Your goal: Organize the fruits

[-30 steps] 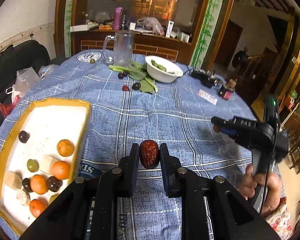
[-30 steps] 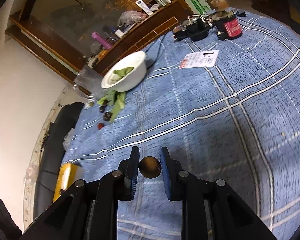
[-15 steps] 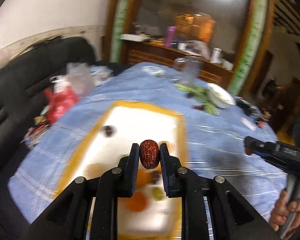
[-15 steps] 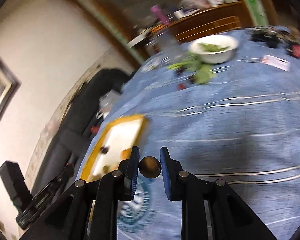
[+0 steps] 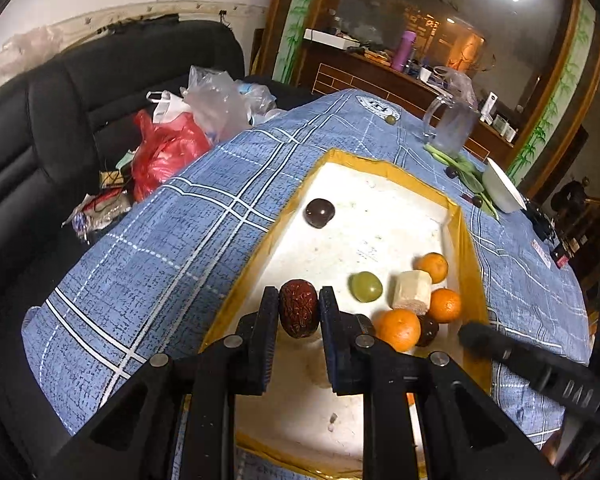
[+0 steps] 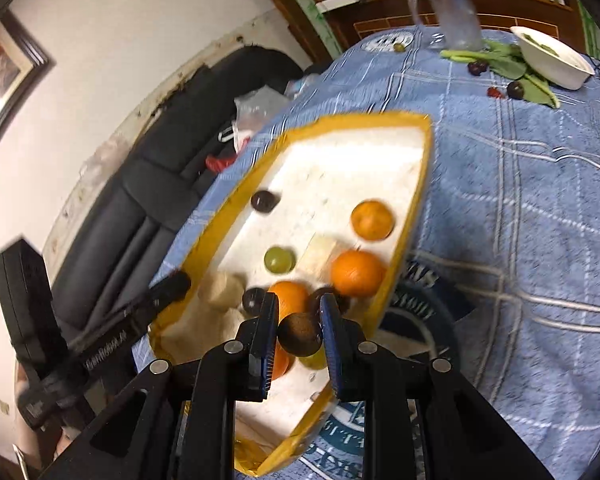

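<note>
Blue plaid tablecloth (image 5: pixel 172 248) is covering the round table where we are working, and a shallow white foam tray with a yellow taped rim (image 5: pixel 466 240) is lying on it. Our left gripper (image 5: pixel 299 312) is pinching a wrinkled dark-red jujube (image 5: pixel 298 314) between its pads, over the tray's near end. Our right gripper (image 6: pixel 299 330) is clamping a small round brown fruit (image 6: pixel 299 334) above the tray's near corner.

Inside the tray, three orange tangerines (image 5: pixel 400 328), a green grape (image 5: pixel 365 287), a pale cut cube (image 5: pixel 411 291) and a dark plum (image 5: pixel 320 212) are resting, the plum well apart from the cluster.

At the table's far side a clear glass pitcher (image 5: pixel 454 128) is standing near green leafy stems (image 6: pixel 500 60) and a white bowl (image 6: pixel 556 62), with a few dark fruits (image 6: pixel 515 89) scattered just beside the leaves.

Behind the table a black leather sofa (image 5: pixel 40 128) is holding red and clear plastic bags (image 5: pixel 180 136) along a white wall, and a wooden sideboard (image 5: pixel 364 76) with a purple bottle (image 5: pixel 403 45) is sitting under a dark framed mirror.
</note>
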`<state>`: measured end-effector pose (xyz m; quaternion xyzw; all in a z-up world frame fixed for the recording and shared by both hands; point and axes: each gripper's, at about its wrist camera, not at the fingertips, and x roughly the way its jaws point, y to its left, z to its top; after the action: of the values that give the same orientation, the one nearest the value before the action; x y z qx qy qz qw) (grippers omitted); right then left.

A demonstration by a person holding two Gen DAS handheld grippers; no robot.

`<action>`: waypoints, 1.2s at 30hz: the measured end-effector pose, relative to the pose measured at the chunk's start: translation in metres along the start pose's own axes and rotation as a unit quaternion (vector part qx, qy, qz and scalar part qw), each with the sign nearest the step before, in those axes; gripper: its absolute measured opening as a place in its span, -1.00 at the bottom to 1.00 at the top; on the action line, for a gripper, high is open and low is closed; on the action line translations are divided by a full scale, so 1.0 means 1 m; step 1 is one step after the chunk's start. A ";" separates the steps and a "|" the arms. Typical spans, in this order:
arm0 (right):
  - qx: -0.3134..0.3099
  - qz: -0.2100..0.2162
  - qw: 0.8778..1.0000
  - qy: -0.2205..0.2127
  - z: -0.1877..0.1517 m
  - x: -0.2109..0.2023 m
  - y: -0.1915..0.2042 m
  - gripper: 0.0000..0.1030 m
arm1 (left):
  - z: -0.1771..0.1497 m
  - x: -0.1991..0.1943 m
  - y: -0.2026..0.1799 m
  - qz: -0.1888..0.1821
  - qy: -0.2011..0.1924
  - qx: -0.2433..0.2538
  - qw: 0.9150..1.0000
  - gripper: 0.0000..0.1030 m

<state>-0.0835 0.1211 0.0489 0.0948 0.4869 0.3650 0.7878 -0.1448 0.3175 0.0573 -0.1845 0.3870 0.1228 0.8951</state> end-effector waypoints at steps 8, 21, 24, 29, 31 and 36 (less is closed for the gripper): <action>-0.042 -0.011 0.999 0.020 -0.026 0.010 0.024 -0.38 | 0.003 0.002 0.007 -0.008 -0.001 -0.020 1.000 -0.28; -0.088 -0.114 0.985 -0.099 -0.063 -0.087 0.035 0.43 | 0.007 -0.043 -0.051 -0.093 -0.037 0.007 0.995 0.39; -0.057 -0.145 0.979 -0.128 -0.075 -0.128 0.010 0.47 | 0.000 -0.055 -0.095 -0.135 -0.041 0.039 0.989 0.47; 0.012 -0.209 0.963 -0.171 -0.105 -0.197 -0.040 0.48 | -0.022 -0.064 -0.182 -0.206 -0.020 0.112 0.972 0.47; 0.047 -0.229 0.953 -0.193 -0.121 -0.227 -0.060 0.51 | -0.033 -0.069 -0.214 -0.220 -0.016 0.139 0.965 0.47; 0.113 -0.246 0.932 -0.242 -0.157 -0.287 -0.094 0.57 | -0.060 -0.087 -0.272 -0.250 -0.009 0.193 0.949 0.47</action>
<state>-0.2446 -0.1699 0.1222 0.1462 0.3273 0.0678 0.9311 -0.1433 0.0398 0.1474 -0.0978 0.3363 -0.1799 0.9192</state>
